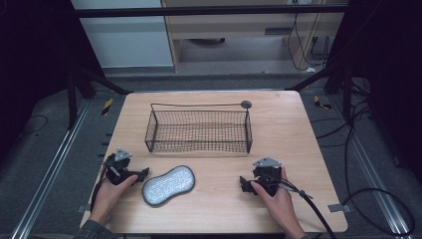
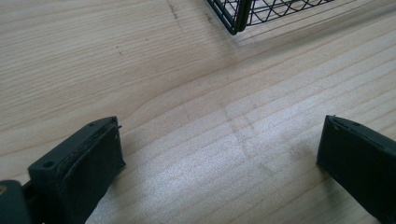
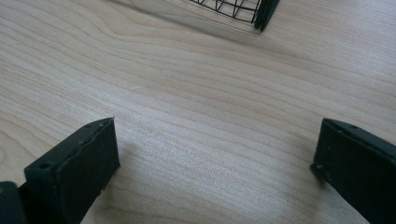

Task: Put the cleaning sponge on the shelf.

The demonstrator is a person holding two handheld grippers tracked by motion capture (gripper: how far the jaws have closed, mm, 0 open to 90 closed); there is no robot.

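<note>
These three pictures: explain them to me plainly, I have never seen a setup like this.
No robot here: a person sits at a wooden table with a hand-held tool in each hand, the left gripper and the right gripper. The high view looks down from above the person. The two other pictures come from cameras riding on each gripper, looking along its black jaws. Both pairs of jaws stand wide apart over bare wood, holding nothing. On the table are a black wire basket and, beside the left gripper, a grey peanut-shaped pad.

Lab recording bay: wooden table [image 1: 298,129] framed by black aluminium struts [image 1: 74,99], floor rails [image 1: 54,164], loose cables [image 1: 363,149], hazard-striped tape [image 1: 107,106] on grey floor.
</note>
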